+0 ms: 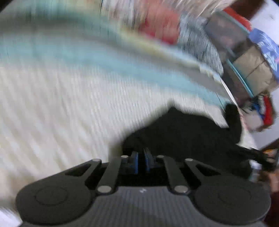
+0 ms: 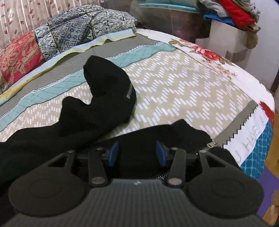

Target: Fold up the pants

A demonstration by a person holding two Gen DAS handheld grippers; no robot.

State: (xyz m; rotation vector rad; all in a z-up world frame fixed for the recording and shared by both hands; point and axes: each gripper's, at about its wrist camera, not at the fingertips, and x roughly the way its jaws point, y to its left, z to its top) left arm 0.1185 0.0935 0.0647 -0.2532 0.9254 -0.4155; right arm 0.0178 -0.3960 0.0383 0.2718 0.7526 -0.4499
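Black pants [image 2: 104, 97] lie crumpled on a patterned bedspread [image 2: 183, 87], with a silver zipper [image 2: 129, 92] showing on the far fold. My right gripper [image 2: 137, 152] is open, its blue pads on either side of a black fold with a second zipper [image 2: 211, 145] beside it. In the blurred left wrist view, my left gripper [image 1: 141, 161] has its blue pads nearly together on the near edge of the black pants [image 1: 183, 132]. The right gripper [image 1: 263, 157] shows at the far right edge of that view.
A blue patterned quilt [image 2: 83, 26] and a red floral pillow [image 2: 19, 54] lie at the head of the bed. A pile of clothes [image 2: 235, 15] sits on a white stand at the back right. The bed's edge drops off at the right [image 2: 261, 139].
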